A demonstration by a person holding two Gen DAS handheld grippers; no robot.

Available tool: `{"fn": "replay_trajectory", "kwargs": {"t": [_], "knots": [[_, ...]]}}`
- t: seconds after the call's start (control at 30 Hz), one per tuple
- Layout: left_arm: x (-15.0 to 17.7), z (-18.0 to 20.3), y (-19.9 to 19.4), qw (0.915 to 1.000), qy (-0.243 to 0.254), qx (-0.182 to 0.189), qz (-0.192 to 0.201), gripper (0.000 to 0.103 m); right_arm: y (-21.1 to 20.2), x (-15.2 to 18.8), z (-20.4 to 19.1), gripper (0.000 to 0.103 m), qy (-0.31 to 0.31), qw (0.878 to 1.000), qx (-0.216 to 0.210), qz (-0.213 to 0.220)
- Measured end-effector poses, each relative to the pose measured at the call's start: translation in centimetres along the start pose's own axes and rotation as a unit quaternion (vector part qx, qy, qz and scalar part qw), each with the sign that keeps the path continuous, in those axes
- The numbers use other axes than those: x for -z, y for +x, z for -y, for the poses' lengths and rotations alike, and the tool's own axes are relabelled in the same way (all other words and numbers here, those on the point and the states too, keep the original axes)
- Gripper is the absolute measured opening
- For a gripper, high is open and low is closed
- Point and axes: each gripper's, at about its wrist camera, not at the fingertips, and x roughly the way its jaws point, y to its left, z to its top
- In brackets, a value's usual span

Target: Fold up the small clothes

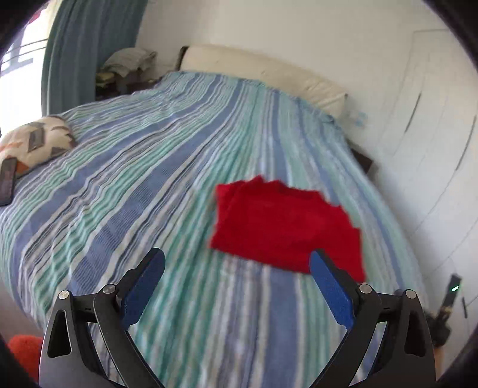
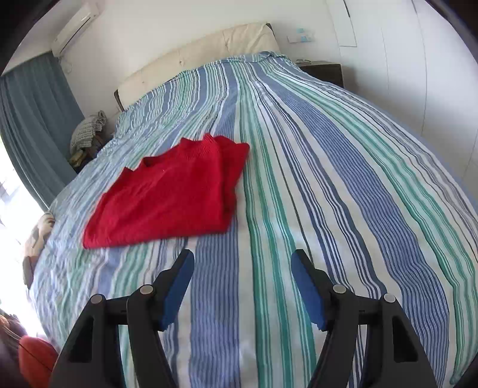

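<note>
The red knit top [image 2: 170, 191] lies folded flat on the striped bed [image 2: 343, 179], ahead of both empty grippers, whose fingers [image 1: 328, 286] stand apart, probably so another fold can start.

A home bedroom is shown: most of each frame is filled by a bed [image 2: 328, 179] under a striped cover, a cream padded headboard [image 2: 209, 50] (top centre), teal curtains [image 2: 33, 119] and a wall air conditioner [image 2: 74, 28] at upper left.
</note>
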Motion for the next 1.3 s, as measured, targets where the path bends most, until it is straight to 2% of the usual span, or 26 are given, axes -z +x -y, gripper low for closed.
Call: {"fn": "replay_trajectory", "kwargs": {"t": [0.07,0.13,0.23,0.3,0.37,0.43,0.47,0.5,0.57,0.63,0.7,0.77,0.8,0.93,1.03,1.1,1.17,1.2,1.23,1.3], "knots": [[1.1,-2.7,4.6,0.9983,0.016,-0.046,-0.032,0.096,1.5,-2.8,0.0,0.071,0.023,0.999,-0.032,-0.01],[2.8,-5.0,7.7,0.9959,0.025,-0.069,-0.053,0.092,3.9,-5.3,0.1,0.078,0.044,0.997,-0.064,-0.027],[5.3,-7.3,10.3,0.9949,0.011,-0.076,-0.065,0.089,8.8,-7.6,1.0,0.08,0.086,0.99,-0.089,-0.067],[6.6,-8.4,11.6,0.9926,-0.008,-0.086,-0.086,0.088,12.1,-8.0,2.1,0.08,0.125,0.984,-0.088,-0.092],[6.1,-8.5,11.8,0.9926,-0.027,-0.075,-0.092,0.087,14.8,-7.6,3.0,0.08,0.164,0.978,-0.081,-0.103],[5.4,-8.0,11.1,0.9954,-0.015,-0.058,-0.074,0.088,16.8,-7.0,3.3,0.078,0.194,0.969,-0.105,-0.107],[5.2,-8.0,11.1,0.9957,-0.007,-0.059,-0.07,0.089,17.5,-6.8,3.0,0.071,0.198,0.966,-0.127,-0.106],[5.1,-8.2,11.3,0.9953,-0.004,-0.064,-0.072,0.089,18.3,-6.6,2.4,0.05,0.193,0.964,-0.143,-0.112],[5.1,-8.8,11.9,0.9941,-0.018,-0.065,-0.085,0.089,19.7,-6.1,1.3,0.013,0.187,0.965,-0.114,-0.143],[4.8,-9.6,12.4,0.9938,-0.038,-0.057,-0.088,0.089,19.1,-6.7,-0.1,0.013,0.176,0.973,-0.073,-0.129],[4.5,-9.9,12.4,0.994,-0.047,-0.052,-0.084,0.089,17.5,-8.7,-3.7,0.013,0.115,0.987,-0.035,-0.103],[4.2,-10.1,12.4,0.9938,-0.053,-0.048,-0.085,0.088,15.6,-10.6,-9.5,0.013,0.022,0.996,-0.035,-0.079],[4.0,-10.1,12.4,0.9938,-0.056,-0.046,-0.085,0.088,15.0,-11.2,-12.5,0.013,-0.014,0.996,-0.04,-0.073],[3.7,-10.2,12.4,0.9943,-0.054,-0.044,-0.08,0.089,15.6,-11.7,-23.7,0.013,-0.112,0.987,-0.074,-0.084],[3.8,-10.5,12.2,0.9943,-0.044,-0.059,-0.077,0.088,18.2,-9.7,-30.5,0.013,-0.162,0.978,-0.091,-0.094],[3.9,-10.7,12.4,0.9934,-0.034,-0.073,-0.083,0.089,20.6,-7.6,-33.5,0.015,-0.174,0.973,-0.104,-0.111],[4.0,-10.9,12.5,0.9924,-0.028,-0.082,-0.088,0.089,23.4,-4.9,-35.1,0.027,-0.168,0.963,-0.132,-0.163],[4.0,-11.0,12.5,0.992,-0.026,-0.084,-0.09,0.089,25.1,-3.6,-35.5,0.042,-0.156,0.955,-0.15,-0.204],[3.9,-11.0,12.5,0.9919,-0.025,-0.085,-0.091,0.089,26.1,-2.5,-35.7,0.048,-0.147,0.948,-0.157,-0.235],[3.8,-11.0,12.4,0.9915,-0.019,-0.092,-0.091,0.089,25.4,-1.5,-36.2,0.05,-0.154,0.951,-0.153,-0.221]]}}
